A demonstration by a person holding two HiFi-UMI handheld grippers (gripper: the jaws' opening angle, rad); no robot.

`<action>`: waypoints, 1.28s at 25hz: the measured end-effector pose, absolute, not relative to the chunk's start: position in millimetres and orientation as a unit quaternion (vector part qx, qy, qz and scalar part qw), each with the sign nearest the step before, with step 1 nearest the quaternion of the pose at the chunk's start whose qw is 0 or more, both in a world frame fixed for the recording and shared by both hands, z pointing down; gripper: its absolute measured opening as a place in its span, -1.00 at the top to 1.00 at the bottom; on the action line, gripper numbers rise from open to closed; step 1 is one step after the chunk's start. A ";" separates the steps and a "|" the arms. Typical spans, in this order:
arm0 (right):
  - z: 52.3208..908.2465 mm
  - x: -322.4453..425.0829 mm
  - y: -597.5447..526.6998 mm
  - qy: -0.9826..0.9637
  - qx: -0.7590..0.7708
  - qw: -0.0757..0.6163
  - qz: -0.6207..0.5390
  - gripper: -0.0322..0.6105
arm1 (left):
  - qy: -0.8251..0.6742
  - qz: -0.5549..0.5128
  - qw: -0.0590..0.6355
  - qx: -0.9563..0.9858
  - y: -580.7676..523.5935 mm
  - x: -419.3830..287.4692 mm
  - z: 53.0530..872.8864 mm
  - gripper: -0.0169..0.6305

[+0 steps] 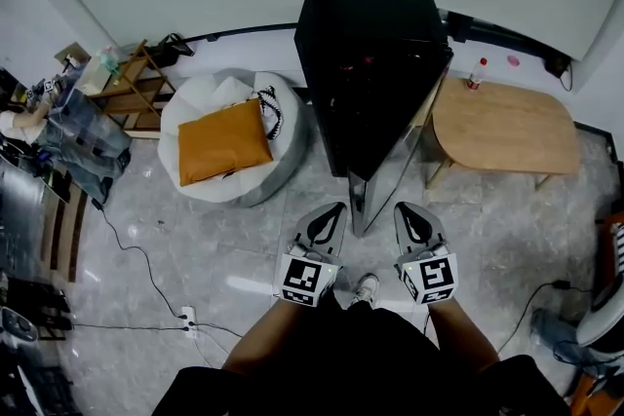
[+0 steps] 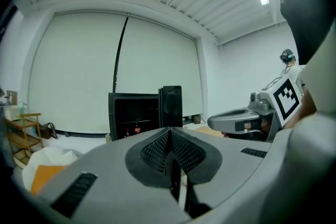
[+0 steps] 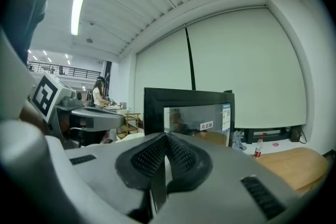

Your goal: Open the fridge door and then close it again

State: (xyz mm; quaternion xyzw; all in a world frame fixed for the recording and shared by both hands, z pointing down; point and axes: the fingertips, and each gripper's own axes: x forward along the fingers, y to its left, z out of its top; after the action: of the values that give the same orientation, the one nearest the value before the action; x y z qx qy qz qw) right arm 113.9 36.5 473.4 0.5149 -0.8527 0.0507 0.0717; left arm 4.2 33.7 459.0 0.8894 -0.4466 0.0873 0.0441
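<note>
A black fridge [image 1: 370, 44] stands straight ahead with its glass door [image 1: 390, 161] swung out toward me, the door's free edge just ahead of and between the two grippers. In the left gripper view the fridge's dark interior [image 2: 134, 115] shows, with the door [image 2: 171, 106] edge-on to its right. The right gripper view faces the door's glass panel [image 3: 191, 118]. My left gripper [image 1: 330, 214] [image 2: 169, 136] is shut and holds nothing. My right gripper [image 1: 409, 212] [image 3: 165, 139] is also shut and empty. Neither gripper touches the door.
A white beanbag [image 1: 283, 161] with an orange cushion [image 1: 224, 141] lies left of the fridge. An oval wooden table [image 1: 507, 127] with a bottle [image 1: 476, 73] stands to the right. A wooden shelf [image 1: 132, 88] is at far left. A power strip [image 1: 185, 315] and cable lie on the floor.
</note>
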 end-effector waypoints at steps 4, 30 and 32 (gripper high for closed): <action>468.9 110.6 38.3 -0.855 0.513 0.068 0.048 0.84 | -0.462 0.075 0.042 0.883 29.4 -3.9 445.5 0.88; 483.9 95.4 28.1 -0.866 0.490 0.093 0.048 0.84 | -0.494 0.082 0.049 0.864 15.1 -27.8 450.1 0.88; 487.5 91.7 26.1 -0.867 0.486 0.097 0.049 0.84 | -0.496 0.078 0.058 0.863 14.3 -31.5 450.1 0.88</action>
State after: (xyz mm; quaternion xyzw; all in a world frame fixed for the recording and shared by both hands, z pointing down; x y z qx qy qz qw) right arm 91.7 26.1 487.5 0.4863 -0.8670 0.0489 0.0966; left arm -31.5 14.3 450.1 0.8630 -0.4958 0.0783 0.0575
